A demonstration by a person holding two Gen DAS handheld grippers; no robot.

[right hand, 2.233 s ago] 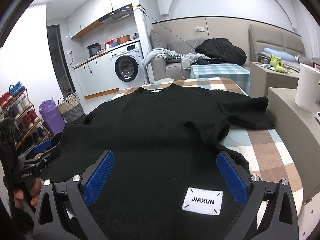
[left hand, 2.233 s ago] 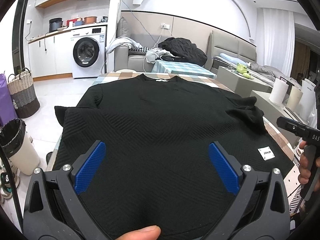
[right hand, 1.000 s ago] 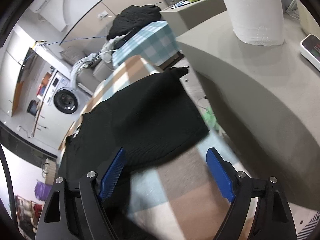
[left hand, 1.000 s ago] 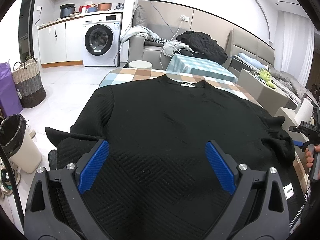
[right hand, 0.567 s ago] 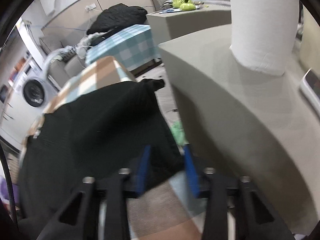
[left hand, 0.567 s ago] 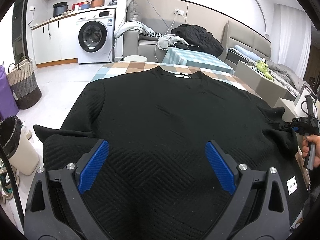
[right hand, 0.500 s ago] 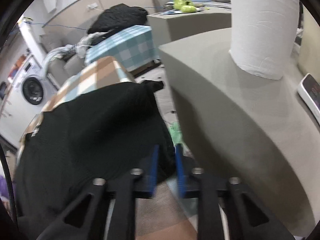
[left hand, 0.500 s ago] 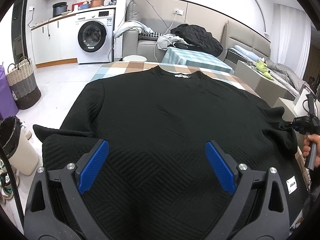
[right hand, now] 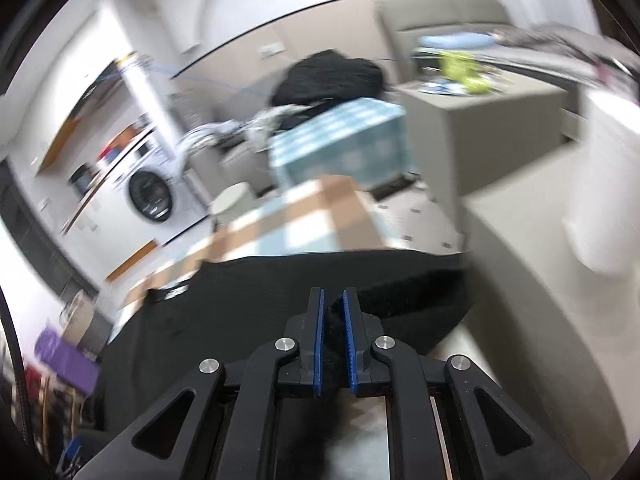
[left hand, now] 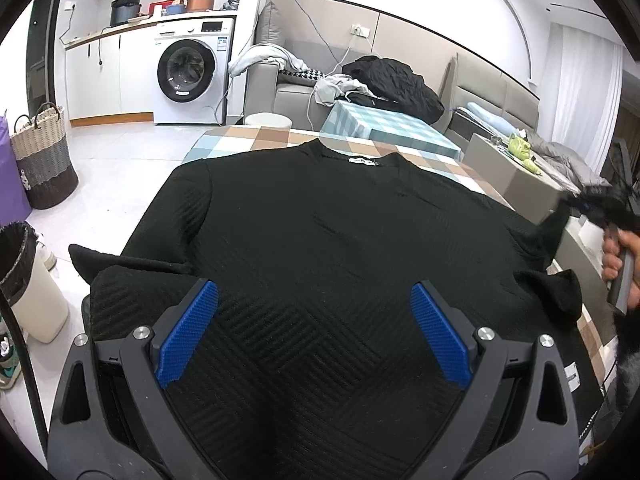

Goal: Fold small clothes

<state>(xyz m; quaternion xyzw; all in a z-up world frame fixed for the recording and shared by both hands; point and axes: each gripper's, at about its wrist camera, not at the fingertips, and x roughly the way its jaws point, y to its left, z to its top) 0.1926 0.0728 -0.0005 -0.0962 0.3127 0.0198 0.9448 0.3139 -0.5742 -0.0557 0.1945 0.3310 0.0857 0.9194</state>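
A black textured sweater (left hand: 320,240) lies spread flat on the checked table, neck at the far end. My left gripper (left hand: 314,328) hangs open over its lower hem, nothing between the blue pads. At the right edge of the left wrist view a hand holds my right gripper (left hand: 580,204), which has the right sleeve (left hand: 550,232) lifted off the table. In the right wrist view, which is blurred, my right gripper (right hand: 333,300) is shut on black sleeve cloth (right hand: 400,300), with the fabric pinched between the two blue pads.
The checked tablecloth (left hand: 256,140) shows beyond the sweater's neck. A grey cabinet (right hand: 500,112) and a white paper roll (right hand: 600,220) stand close on the right. A white bin (left hand: 24,280) and a woven basket (left hand: 44,164) sit on the floor at left. A sofa with clothes lies behind.
My right gripper shut on the end of the right sleeve, then rose and rolled, lifting the sleeve off the table. My left gripper stayed open over the hem.
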